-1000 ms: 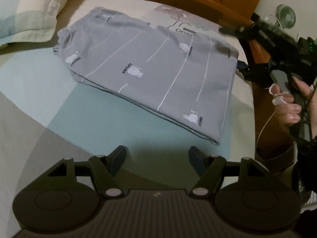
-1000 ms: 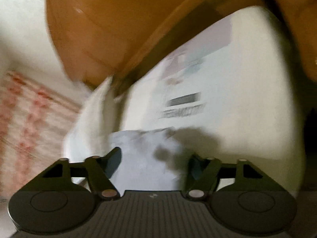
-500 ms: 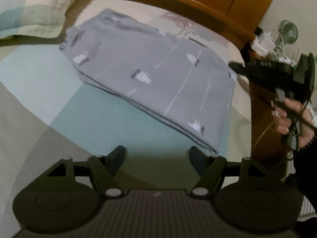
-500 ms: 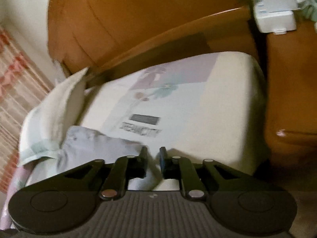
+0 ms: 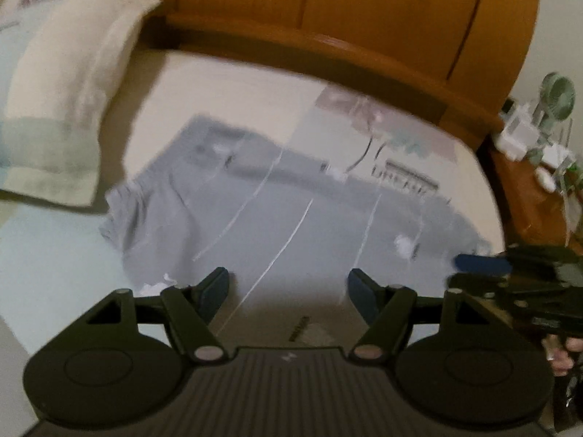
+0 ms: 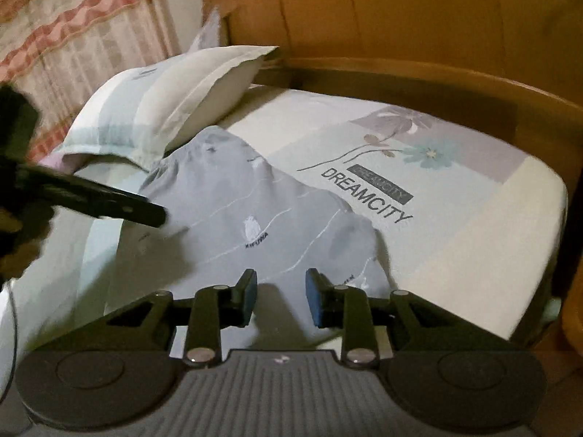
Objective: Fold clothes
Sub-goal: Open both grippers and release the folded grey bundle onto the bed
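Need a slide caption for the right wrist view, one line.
Right gripper, jaws open, poised over folded grey garment on the bedsheet; left gripper reaches in beside the pillow.

Left tongs (image 5: 288, 291): jaws spread wide, nothing between them, pointed forward and down. Right tongs (image 6: 280, 296): jaws parted by a narrower gap, nothing held, level with the left tongs on their right side. Hand (image 5: 563, 358): fingers wrapped round the right handle, partly visible.

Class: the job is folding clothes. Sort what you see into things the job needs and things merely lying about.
Needed: grey printed garment, left gripper, right gripper, both open above it.

Lying about: pillow, wooden headboard, small fan, curtain.
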